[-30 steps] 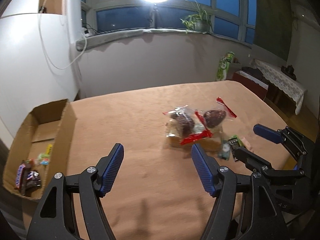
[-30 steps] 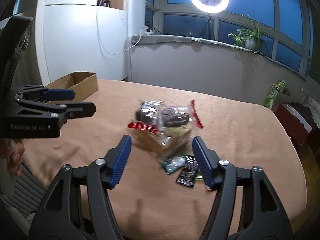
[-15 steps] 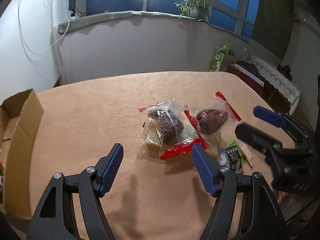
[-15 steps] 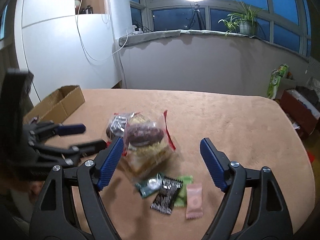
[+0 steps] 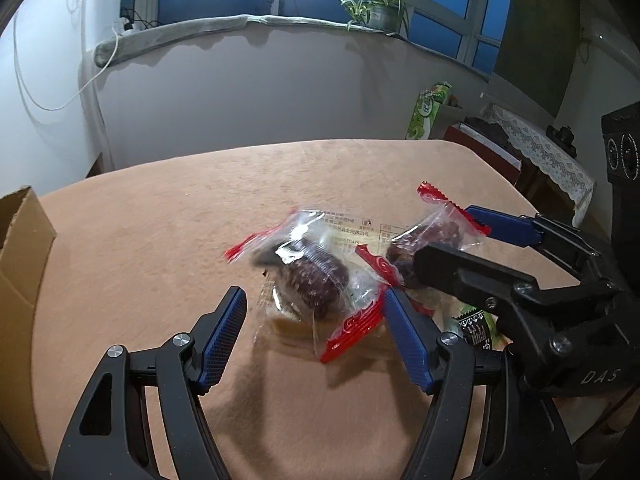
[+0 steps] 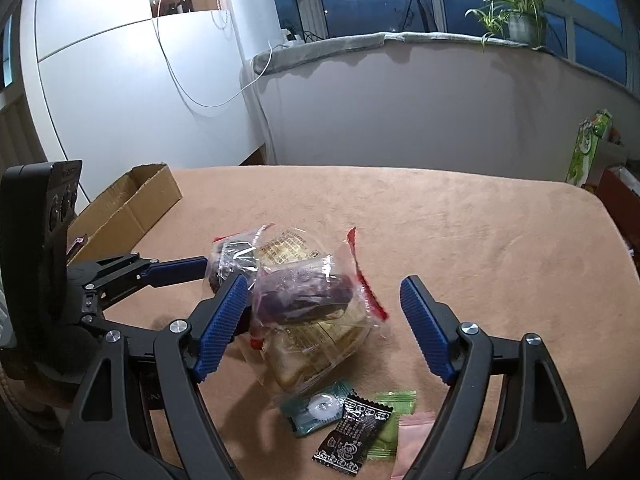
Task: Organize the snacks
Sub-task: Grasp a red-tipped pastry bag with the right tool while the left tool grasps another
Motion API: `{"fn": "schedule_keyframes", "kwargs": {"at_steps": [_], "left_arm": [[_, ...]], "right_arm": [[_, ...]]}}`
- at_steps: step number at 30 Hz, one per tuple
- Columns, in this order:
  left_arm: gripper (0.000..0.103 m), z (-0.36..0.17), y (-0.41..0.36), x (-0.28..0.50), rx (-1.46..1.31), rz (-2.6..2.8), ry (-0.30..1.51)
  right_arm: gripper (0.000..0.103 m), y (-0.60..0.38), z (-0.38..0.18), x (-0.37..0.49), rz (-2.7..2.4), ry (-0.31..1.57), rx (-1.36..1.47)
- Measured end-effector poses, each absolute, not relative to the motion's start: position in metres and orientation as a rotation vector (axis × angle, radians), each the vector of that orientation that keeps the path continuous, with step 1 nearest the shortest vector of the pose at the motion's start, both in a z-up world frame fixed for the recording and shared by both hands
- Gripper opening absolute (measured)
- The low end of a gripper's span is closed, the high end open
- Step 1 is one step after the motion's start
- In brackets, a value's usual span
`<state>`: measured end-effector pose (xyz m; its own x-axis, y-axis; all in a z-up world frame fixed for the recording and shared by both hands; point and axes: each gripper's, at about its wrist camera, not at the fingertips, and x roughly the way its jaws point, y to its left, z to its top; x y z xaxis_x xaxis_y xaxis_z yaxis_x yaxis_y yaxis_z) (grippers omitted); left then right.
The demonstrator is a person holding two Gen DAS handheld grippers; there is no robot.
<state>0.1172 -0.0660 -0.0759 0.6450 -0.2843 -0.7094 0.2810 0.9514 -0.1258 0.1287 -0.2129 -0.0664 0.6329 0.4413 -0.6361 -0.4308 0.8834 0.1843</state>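
Left claw (image 5: 314, 334) spread wide, low over the bench (image 5: 160, 248), flanking a clear red-edged snack packet (image 5: 316, 276). Right claw (image 6: 324, 322) also spread apart, around the second dark-filled packet (image 6: 304, 296) atop a cake wrapper (image 6: 316, 344). Both packets touching in one pile mid-bench. Small sachets, teal (image 6: 316, 408), black (image 6: 354, 434) and green (image 6: 394, 410), just beside the pile. Cardboard box (image 6: 132, 208) well apart at the bench edge.
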Motion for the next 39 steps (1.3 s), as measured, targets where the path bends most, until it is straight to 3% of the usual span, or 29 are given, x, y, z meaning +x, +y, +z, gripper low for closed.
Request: {"fn": "schedule_keyframes", "kwargs": {"at_steps": [1, 4, 9, 14, 20, 23, 25, 31, 32, 35, 39], "left_arm": [[0.071, -0.077, -0.067, 0.118, -0.001, -0.324, 0.808], [0.071, -0.079, -0.068, 0.122, 0.0, -0.335, 0.812], [0.067, -0.08, -0.066, 0.124, -0.011, -0.353, 0.807], [0.057, -0.079, -0.063, 0.121, -0.014, -0.362, 0.789], [0.053, -0.075, -0.056, 0.118, -0.053, -0.378, 0.768], [0.04, -0.071, -0.053, 0.117, -0.052, -0.37, 0.757], [0.036, -0.07, -0.051, 0.116, -0.05, -0.368, 0.754], [0.037, -0.074, -0.047, 0.115, -0.049, -0.329, 0.793], [0.04, -0.075, -0.045, 0.115, -0.061, -0.327, 0.809], [0.067, -0.073, -0.034, 0.11, -0.091, -0.296, 0.819], [0.07, -0.065, -0.019, 0.106, -0.114, -0.261, 0.795]], "right_arm": [[0.08, -0.212, -0.067, 0.13, 0.5, 0.735, 0.014], [0.064, -0.21, -0.07, 0.134, 0.518, 0.751, 0.013], [0.054, -0.207, -0.07, 0.133, 0.527, 0.742, -0.007], [0.052, -0.208, -0.067, 0.13, 0.526, 0.729, 0.003], [0.052, -0.214, -0.066, 0.121, 0.513, 0.717, 0.011], [0.052, -0.216, -0.064, 0.114, 0.506, 0.713, 0.012], [0.052, -0.218, -0.063, 0.11, 0.501, 0.709, 0.017], [0.052, -0.22, -0.062, 0.103, 0.486, 0.709, 0.011], [0.052, -0.22, -0.061, 0.102, 0.486, 0.707, 0.011], [0.052, -0.221, -0.057, 0.099, 0.483, 0.693, 0.013], [0.052, -0.222, -0.053, 0.1, 0.482, 0.679, 0.016]]}}
